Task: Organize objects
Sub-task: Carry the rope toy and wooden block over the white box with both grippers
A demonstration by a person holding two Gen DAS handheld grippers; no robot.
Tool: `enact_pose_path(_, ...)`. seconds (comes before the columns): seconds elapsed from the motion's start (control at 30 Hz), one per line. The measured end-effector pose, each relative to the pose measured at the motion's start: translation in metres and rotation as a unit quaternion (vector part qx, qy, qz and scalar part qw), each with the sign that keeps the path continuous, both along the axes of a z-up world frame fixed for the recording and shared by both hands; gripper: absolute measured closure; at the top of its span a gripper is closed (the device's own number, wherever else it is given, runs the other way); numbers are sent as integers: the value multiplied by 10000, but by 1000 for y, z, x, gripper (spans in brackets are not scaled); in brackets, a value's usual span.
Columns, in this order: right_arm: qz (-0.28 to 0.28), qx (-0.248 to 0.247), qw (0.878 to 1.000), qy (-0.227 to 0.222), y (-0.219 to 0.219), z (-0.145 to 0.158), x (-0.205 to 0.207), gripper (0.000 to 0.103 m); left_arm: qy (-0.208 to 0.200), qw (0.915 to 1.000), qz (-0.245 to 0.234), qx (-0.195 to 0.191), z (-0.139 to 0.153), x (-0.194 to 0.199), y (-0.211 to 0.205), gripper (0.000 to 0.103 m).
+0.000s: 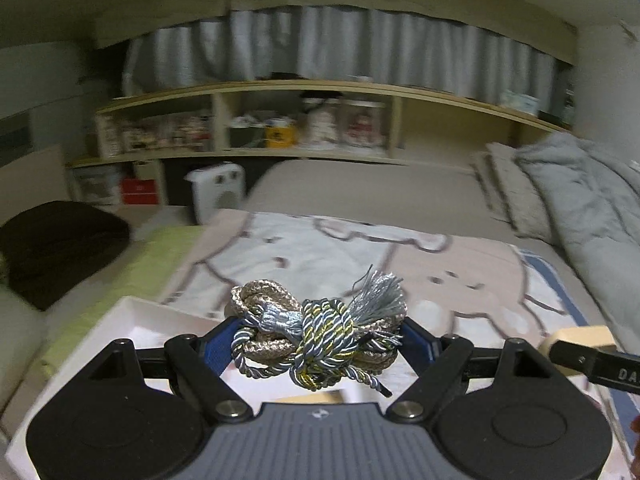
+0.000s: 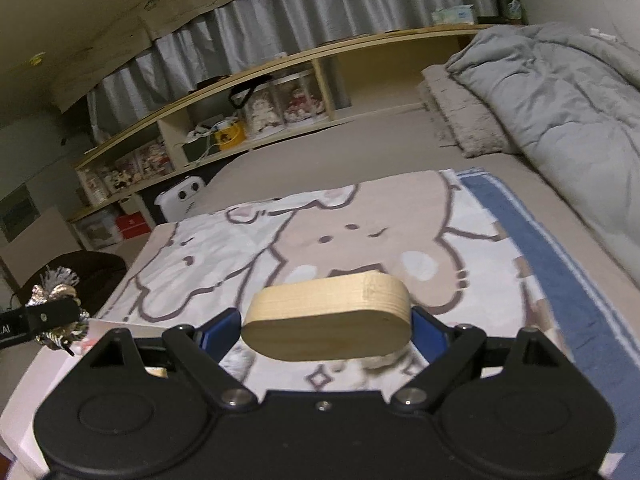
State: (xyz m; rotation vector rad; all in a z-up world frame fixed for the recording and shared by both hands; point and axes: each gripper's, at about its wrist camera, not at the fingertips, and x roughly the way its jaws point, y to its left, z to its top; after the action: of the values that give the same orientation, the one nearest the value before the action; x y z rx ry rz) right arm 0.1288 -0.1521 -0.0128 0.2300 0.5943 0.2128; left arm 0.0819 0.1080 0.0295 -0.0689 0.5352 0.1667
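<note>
Clamping a knotted cord bundle (image 1: 316, 340) in left gripper (image 1: 320, 340) fingers, right gripper (image 2: 326, 330) fingers squeezing wooden oval block (image 2: 326, 326), white tray (image 1: 160, 320) mostly hidden

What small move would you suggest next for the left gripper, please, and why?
Probably lower it: the left gripper is shut on the knotted grey-and-beige tasselled cord bundle, held above the shallow white tray directly beneath.
</note>
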Motion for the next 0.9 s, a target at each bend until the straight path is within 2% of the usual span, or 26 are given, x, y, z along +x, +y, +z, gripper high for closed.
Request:
enact_pose_path(0.2, 329, -2, 9995, 7, 43, 4, -1, 13, 103, 9974, 647, -312, 0, -14, 40, 19)
enact_pose_path(0.37, 625, 2, 9980, 26, 81, 6, 2, 13, 144, 9890, 1226, -819, -5, -30, 76, 19)
enact_pose_path(0.53, 829, 85, 9964, 178, 116, 2, 10, 13, 212, 9686, 2095, -1320, -18, -50, 114, 19)
enact_pose_path(0.7, 922, 171, 9948, 387, 148, -6, 21, 13, 187, 9378, 3025, -1693, -27, -68, 141, 19)
enact_pose_path(0.9, 984, 423, 9918, 690, 182, -21, 39, 13, 283, 9170, 3397, -2069, -39, -69, 151, 19)
